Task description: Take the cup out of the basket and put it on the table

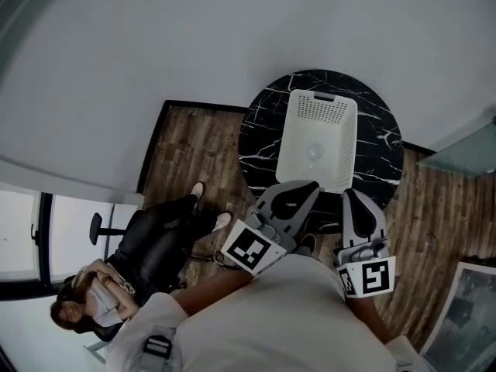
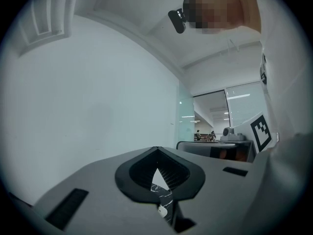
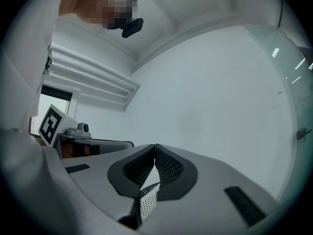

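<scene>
Cup (image 1: 312, 153) first: where is it in the head view?

It lies inside the white basket (image 1: 341, 115), a faint clear shape on the basket's floor. The basket stands on the round black marble tabletop (image 1: 263, 138).

And the two tools there?

Both are at the near edge of the tabletop, outside the basket. The left tool (image 1: 308, 186) points at the basket's near left corner and the right tool (image 1: 351, 196) at its near right corner. I cannot tell whether either one touches the basket. A seated person (image 1: 132, 270) is off to the left, on the wooden floor (image 1: 194, 146).

What does the left gripper view show?

The left tool (image 2: 156, 150) has its jaws pressed together at the tips, with nothing held. A sliver of marble tabletop (image 2: 165, 197) shows through the gap behind the tips, and there is a plain white wall (image 2: 98, 106) beyond.

And the right gripper view?

It is much the same. The right tool (image 3: 155, 147) has its tips pressed together and holds nothing. Through its gap shows the perforated wall of the basket (image 3: 146, 205).
</scene>
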